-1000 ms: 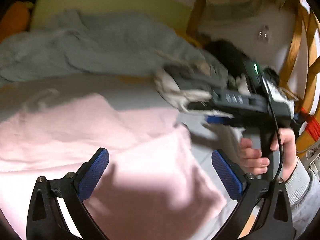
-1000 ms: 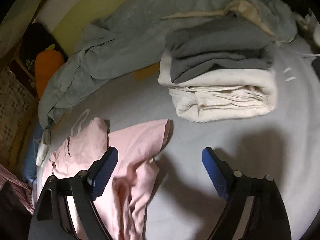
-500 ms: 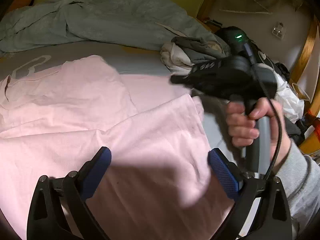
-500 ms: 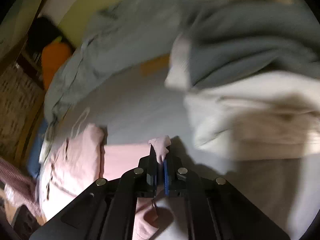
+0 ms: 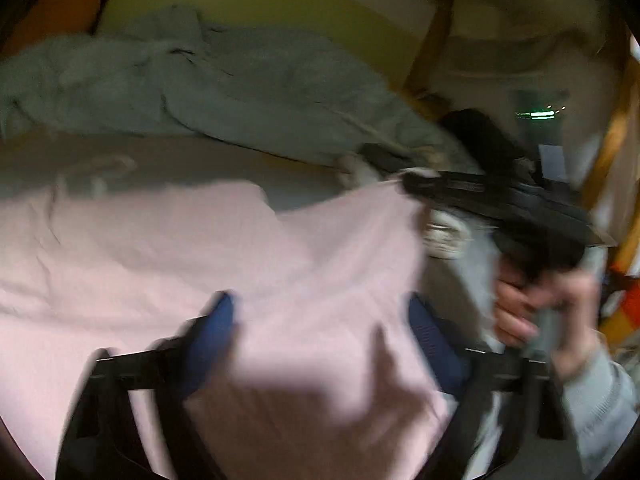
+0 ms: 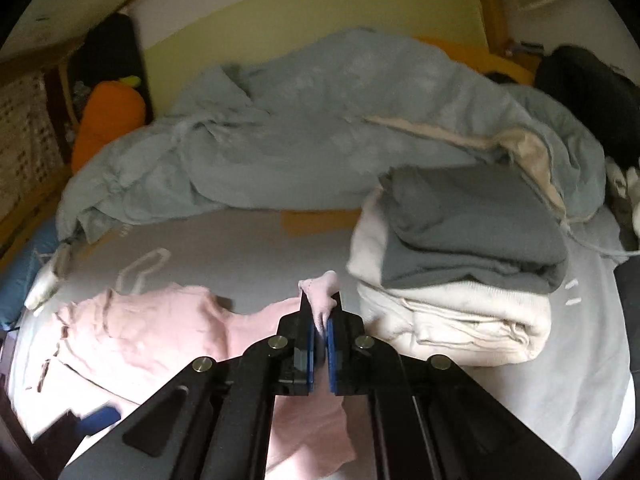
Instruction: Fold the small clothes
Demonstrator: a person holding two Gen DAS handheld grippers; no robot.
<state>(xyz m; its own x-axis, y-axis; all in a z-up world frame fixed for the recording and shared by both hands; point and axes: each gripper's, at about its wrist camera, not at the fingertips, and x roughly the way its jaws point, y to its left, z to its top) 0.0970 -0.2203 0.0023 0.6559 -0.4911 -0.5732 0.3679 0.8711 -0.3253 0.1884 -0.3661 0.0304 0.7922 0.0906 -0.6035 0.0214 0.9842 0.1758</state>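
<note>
A pink garment [image 5: 168, 264] lies spread on the grey bed sheet [image 6: 240, 248]; it also shows in the right wrist view [image 6: 152, 332]. My right gripper [image 6: 319, 340] is shut on a corner of the pink garment and lifts it off the sheet; in the left wrist view the same gripper [image 5: 408, 184] holds that corner up at the right. My left gripper [image 5: 320, 324] is open, its blue pads on either side of the garment's near edge, blurred by motion.
A stack of folded grey and cream clothes [image 6: 460, 264] sits on the bed right of the garment. A crumpled pale blue duvet [image 6: 300, 120] runs along the back. An orange cushion [image 6: 108, 120] lies at the far left. Wooden bed frame posts [image 5: 428, 48] stand behind.
My right gripper closed on the pink garment's corner and has raised it. My left gripper has moved forward over the garment's near edge, still open.
</note>
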